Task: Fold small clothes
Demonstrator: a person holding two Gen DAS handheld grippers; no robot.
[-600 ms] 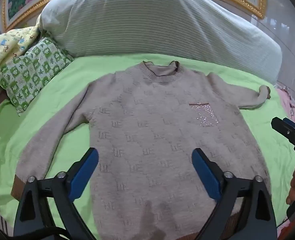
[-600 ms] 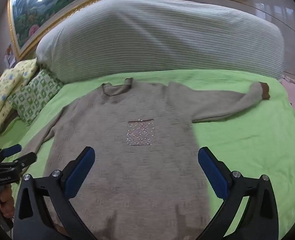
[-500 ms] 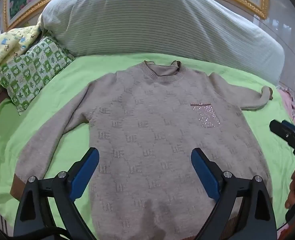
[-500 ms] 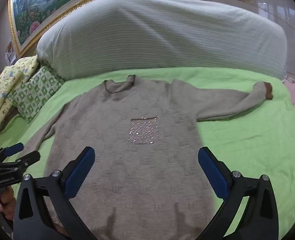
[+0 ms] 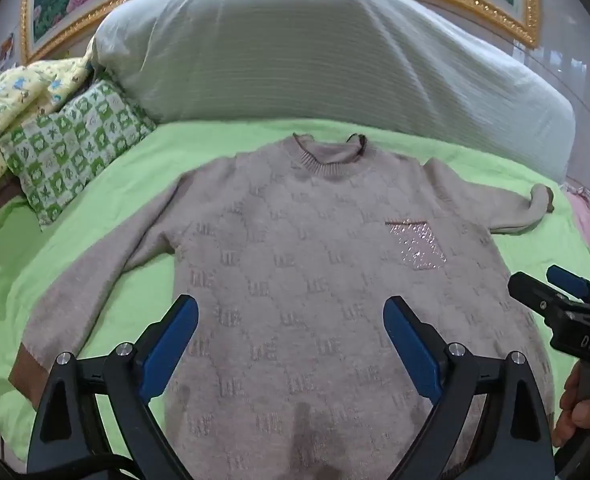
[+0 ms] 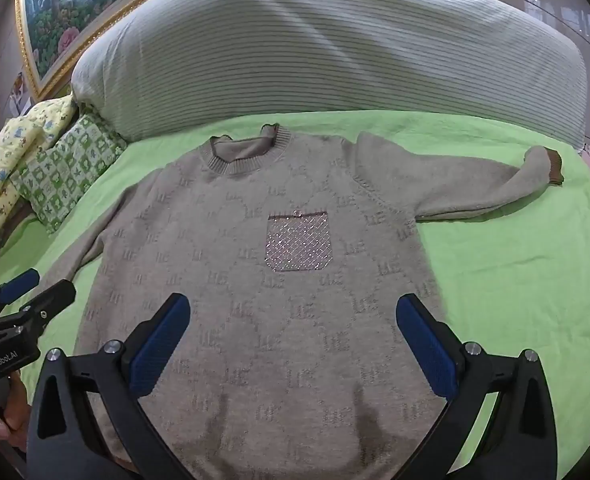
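Green sheet (image 5: 143, 184) under flat sweater (image 5: 315, 272); both tools wide, empty; right-wrist view alone shows far cuff (image 6: 554, 168) fully.

striped bolster (image 5: 315, 52) | checked pillow (image 5: 71, 152) | green sheet (image 6: 515, 280) | framed painting (image 6: 55, 28)

Ahead of your tools, the bed (image 5: 223, 152) in its green sheet carries a beige sweater (image 6: 295, 280) spread flat, a big striped pillow (image 6: 335, 48) beyond it and a green checked cushion (image 5: 71, 152) far left.

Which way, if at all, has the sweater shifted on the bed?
No. The sweater lies as before relative to the checked pillow; nothing touches it.
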